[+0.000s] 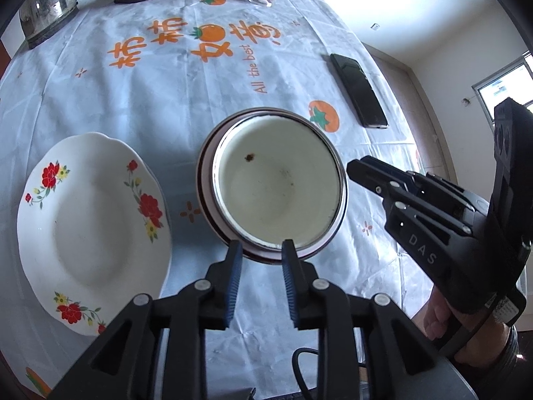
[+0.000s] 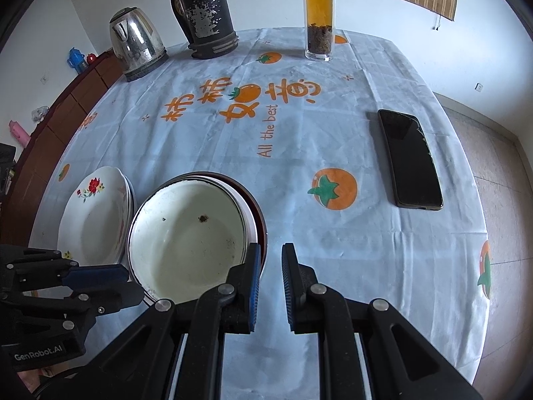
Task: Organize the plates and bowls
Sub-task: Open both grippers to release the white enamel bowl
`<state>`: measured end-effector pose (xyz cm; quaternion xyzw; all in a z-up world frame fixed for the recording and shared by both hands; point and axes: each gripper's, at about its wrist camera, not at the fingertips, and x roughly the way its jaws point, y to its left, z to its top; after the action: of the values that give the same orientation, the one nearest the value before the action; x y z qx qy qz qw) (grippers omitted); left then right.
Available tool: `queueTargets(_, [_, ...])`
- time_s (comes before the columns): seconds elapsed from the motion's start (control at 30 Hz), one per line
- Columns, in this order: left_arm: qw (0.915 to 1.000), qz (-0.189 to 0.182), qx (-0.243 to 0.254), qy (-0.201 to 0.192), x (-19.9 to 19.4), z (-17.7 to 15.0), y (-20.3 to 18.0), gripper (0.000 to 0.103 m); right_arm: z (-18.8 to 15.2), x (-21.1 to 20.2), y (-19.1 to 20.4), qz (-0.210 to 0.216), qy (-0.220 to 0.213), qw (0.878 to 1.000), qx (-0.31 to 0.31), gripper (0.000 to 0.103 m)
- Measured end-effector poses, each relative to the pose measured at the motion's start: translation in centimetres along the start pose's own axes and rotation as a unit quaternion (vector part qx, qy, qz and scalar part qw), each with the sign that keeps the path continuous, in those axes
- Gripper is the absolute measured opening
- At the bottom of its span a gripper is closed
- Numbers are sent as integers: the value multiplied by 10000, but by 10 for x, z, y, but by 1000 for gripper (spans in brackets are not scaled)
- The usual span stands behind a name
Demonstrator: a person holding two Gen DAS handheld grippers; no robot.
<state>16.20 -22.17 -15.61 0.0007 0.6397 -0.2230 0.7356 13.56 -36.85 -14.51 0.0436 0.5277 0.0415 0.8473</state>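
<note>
1. Plates, glossy white porcelain with scalloped rims and red flowers, sit stacked at the left of the surface, just beside the bowls.
2. Bowls: a worn, speckled enamel bowl nests in a dark-rimmed one at centre.
3. Left gripper has jaws partly open, empty, straddling the bowl's near rim; closing carelessly could tip the slick nested pair.
4. Right gripper is open and empty just right of the bowls; it could bump them.

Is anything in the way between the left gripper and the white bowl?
No, nothing visible. The left gripper is open right at the near rim of the white bowl, with only bare tablecloth around. The flowered plate sits off to its left.
</note>
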Motion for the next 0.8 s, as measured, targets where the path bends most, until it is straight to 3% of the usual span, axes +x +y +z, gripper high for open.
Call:
queueTargets(0.2, [9999,-110,-120,-22,1,-3,-4,35,-3,1,-6,59,45,10000,-10,14])
queueTargets(0.8, [9973,-185,-683,-170,-3,-4,13,37,14,8,-7,344,5,9993,-109,16])
